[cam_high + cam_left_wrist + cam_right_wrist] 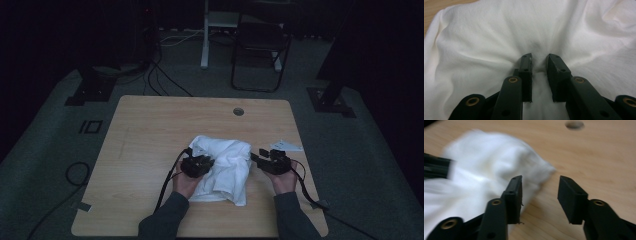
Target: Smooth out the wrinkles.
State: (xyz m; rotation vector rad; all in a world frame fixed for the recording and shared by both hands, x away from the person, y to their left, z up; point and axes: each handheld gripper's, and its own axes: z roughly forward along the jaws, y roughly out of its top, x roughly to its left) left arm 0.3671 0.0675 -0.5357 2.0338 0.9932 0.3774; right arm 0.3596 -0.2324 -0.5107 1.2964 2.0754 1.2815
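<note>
Dim room, grey carpet floor [45, 135]. Black folding chair [260, 47] and white desk leg [204, 40] behind wooden table [150, 125]; cables left of chair.

The cloth [223, 165] is plain white. The desk [150, 130] is light brown wood. Both grippers' fingers [526, 67] are black.

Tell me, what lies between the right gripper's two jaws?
Only bare table. The right gripper view shows wood between the open jaws of the right gripper; the white cloth lies beside and behind one jaw, not between them.
</note>
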